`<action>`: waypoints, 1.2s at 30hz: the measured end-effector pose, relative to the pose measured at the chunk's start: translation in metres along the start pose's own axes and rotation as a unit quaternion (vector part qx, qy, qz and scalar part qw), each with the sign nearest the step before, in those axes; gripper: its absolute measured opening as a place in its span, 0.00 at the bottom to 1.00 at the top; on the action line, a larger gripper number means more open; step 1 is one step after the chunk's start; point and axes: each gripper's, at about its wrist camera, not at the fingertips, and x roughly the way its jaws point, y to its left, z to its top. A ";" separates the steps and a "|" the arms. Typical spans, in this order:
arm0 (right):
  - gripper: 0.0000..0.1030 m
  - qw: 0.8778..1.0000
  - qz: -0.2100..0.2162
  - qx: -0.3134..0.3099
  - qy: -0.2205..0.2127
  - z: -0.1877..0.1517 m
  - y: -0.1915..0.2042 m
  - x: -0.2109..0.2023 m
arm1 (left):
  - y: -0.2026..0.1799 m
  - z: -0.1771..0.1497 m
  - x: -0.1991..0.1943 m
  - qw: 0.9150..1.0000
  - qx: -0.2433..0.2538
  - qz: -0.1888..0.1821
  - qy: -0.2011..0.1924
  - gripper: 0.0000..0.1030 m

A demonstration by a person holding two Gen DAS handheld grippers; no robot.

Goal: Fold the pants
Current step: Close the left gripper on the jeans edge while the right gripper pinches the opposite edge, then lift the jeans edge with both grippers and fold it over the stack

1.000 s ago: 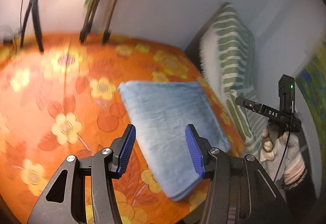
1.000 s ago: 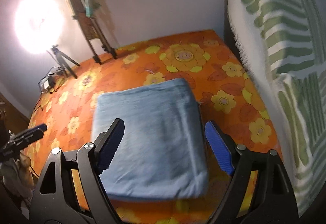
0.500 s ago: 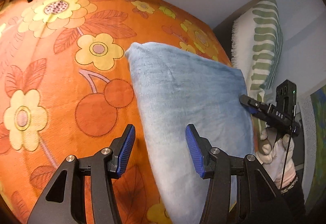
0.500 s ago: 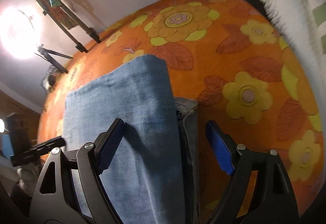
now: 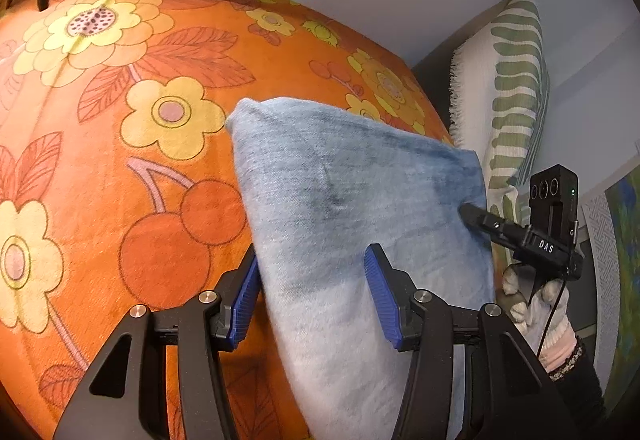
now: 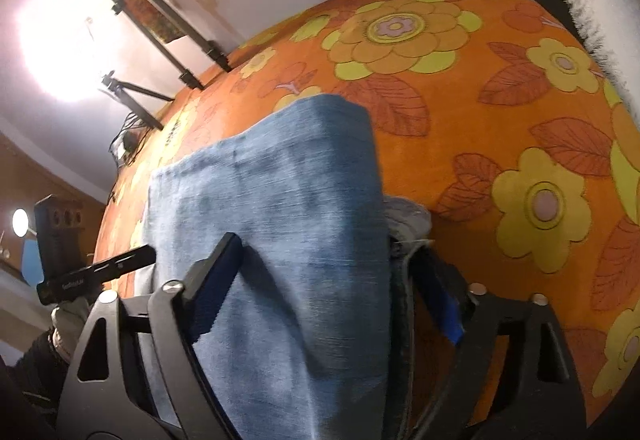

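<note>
The pants already lie folded into a thick blue rectangle on the orange flowered bedcover. The left gripper stands half open over their near left edge; the right gripper, jaws just closing, straddles the near right edge; maybe one fold remains

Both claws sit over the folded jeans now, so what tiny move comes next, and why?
Probably closing both. The left gripper and right gripper each straddle a near edge of the folded jeans, jaws apart, the right's just closing in. Pinching would let the person lift them.
</note>
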 end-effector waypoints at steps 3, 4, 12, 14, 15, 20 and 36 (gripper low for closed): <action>0.60 1.000 0.014 -0.003 0.006 -0.002 0.004 0.004 | -0.001 0.000 0.002 1.000 0.001 -0.007 -0.007 0.49; 0.58 1.000 0.015 -0.002 0.003 -0.003 0.004 0.004 | -0.002 0.001 0.003 1.000 0.002 -0.008 -0.009 0.48; 0.33 1.000 -0.001 -0.007 -0.005 -0.009 0.017 0.002 | -0.010 0.002 0.007 1.000 -0.003 -0.005 -0.028 0.24; 0.31 1.000 -0.004 -0.010 -0.006 -0.010 0.018 0.000 | -0.012 0.002 0.007 1.000 0.005 -0.001 -0.030 0.22; 0.31 1.000 -0.001 -0.009 -0.006 -0.010 0.017 0.000 | -0.013 0.002 0.007 1.000 0.006 0.000 -0.030 0.21; 0.39 0.999 0.032 0.026 0.002 -0.008 0.001 0.004 | -0.013 0.003 0.010 0.999 0.005 0.004 -0.033 0.20; 0.18 0.999 -0.029 -0.016 -0.043 -0.019 0.030 -0.017 | -0.024 0.002 -0.012 0.998 0.019 -0.014 -0.058 0.11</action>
